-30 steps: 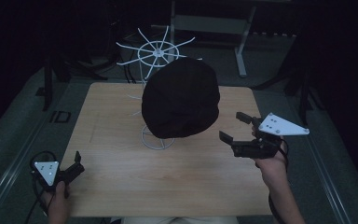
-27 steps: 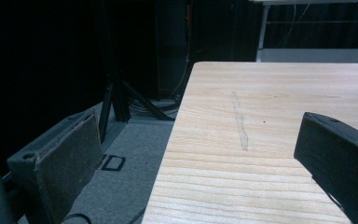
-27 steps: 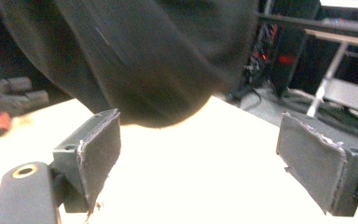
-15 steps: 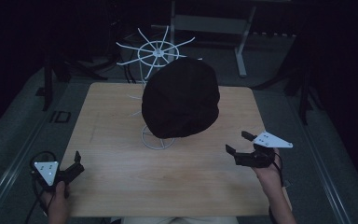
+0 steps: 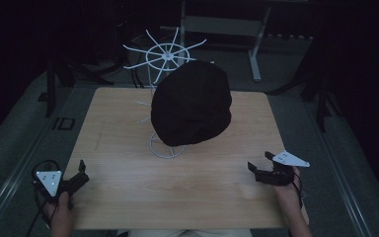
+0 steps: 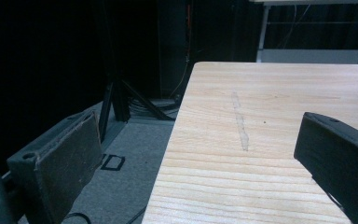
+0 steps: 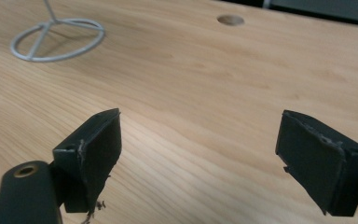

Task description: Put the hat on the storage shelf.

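Black cap (image 5: 191, 103), plain, no pattern visible. White wire rack (image 5: 164, 58); its ring base (image 7: 58, 39) pale grey-white. Counter (image 5: 128, 128) light wood, fine straight grain. Left tool (image 5: 83, 174) black, grey plate on top. Right tool (image 5: 261, 164) black, pale grey plate. Floor (image 5: 24, 143) grey.

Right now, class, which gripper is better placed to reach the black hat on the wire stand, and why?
Right, probably. The right gripper sits over the table, open, angled toward the black hat. The left gripper rests at the table's near-left corner, farther off.
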Tool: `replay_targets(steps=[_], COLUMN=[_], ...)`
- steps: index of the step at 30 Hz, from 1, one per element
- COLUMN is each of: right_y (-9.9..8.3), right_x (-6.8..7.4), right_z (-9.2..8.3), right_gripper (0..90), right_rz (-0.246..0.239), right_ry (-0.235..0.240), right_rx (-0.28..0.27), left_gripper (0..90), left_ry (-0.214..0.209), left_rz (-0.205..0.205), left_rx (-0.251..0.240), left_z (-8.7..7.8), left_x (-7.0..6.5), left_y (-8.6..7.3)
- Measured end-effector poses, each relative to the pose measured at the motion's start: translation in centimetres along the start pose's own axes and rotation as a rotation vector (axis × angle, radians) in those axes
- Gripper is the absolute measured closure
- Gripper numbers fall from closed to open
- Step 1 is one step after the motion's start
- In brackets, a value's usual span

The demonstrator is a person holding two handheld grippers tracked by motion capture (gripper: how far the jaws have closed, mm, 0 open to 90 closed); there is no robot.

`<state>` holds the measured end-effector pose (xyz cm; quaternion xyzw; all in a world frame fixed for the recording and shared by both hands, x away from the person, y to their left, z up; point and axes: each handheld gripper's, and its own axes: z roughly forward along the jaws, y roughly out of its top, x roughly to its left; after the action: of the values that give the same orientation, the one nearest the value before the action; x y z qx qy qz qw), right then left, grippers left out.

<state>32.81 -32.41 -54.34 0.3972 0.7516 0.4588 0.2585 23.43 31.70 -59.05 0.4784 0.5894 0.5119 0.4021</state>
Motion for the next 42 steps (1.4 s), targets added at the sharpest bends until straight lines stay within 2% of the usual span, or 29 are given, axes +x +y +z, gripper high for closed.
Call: replay_targets(steps=[2,3,6,8,10,11,12,18,20,23,26,30,34,42], right_y=[-0.3,-0.8,-1.6,-1.8,-2.5,-2.5,-2.8,-3.7,-3.7,-3.8,-4.0,-4.3,-4.5,-4.6], right_x=[-0.2,-0.7,-1.2,-1.4,-1.9,-1.9,-2.2,-2.9,-3.1,-3.3,-3.7,-4.4,-4.8,-5.2], right_z=[0.0,0.0,0.0,0.0,-0.2,-0.2,-0.4,-1.0,-1.2,-1.4,-1.5,-2.2,-2.5,-2.6], right_gripper=[14.0,14.1,14.1,14.1,14.1,14.1,14.1,14.0,14.1,14.0,14.0,14.0,14.1,14.0], right_rz=[0.012,0.033,0.041,0.043,0.044,0.044,0.041,0.024,0.045,0.034,0.055,0.096,0.110,0.134], right_ry=[-0.011,-0.028,-0.071,-0.076,-0.118,-0.118,-0.150,-0.263,-0.287,-0.337,-0.346,-0.382,-0.408,-0.425], right_rx=[0.000,0.000,0.014,0.018,0.030,0.030,0.038,0.070,0.053,0.048,0.062,0.045,0.052,0.052], left_gripper=[1.3,1.3,1.3,1.3,1.3,1.3,1.3,1.3,1.3,1.3,1.3,1.3,1.3,1.3], left_ry=[0.001,0.001,0.000,0.000,0.000,0.000,0.000,0.001,0.000,0.000,-0.001,-0.001,0.000,0.002], left_rz=[0.000,0.000,-0.001,-0.002,-0.003,-0.003,-0.003,-0.002,-0.002,-0.005,-0.005,-0.008,-0.010,-0.009], left_rx=[0.000,-0.002,-0.002,-0.002,-0.002,-0.002,-0.001,-0.002,-0.002,-0.001,-0.001,0.000,-0.001,-0.001], left_z=[0.0,0.0,0.0,0.0,0.0,0.0,0.0,0.0,0.0,0.0,0.0,0.0,0.0,0.0], left_x=[0.0,0.0,0.0,0.0,0.0,0.0,0.0,0.0,0.0,0.0,0.0,0.1,0.1,0.1], left_y=[0.0,0.0,0.0,0.0,0.0,0.0,0.0,0.0,0.0,0.0,0.0,0.0,0.0,0.0])
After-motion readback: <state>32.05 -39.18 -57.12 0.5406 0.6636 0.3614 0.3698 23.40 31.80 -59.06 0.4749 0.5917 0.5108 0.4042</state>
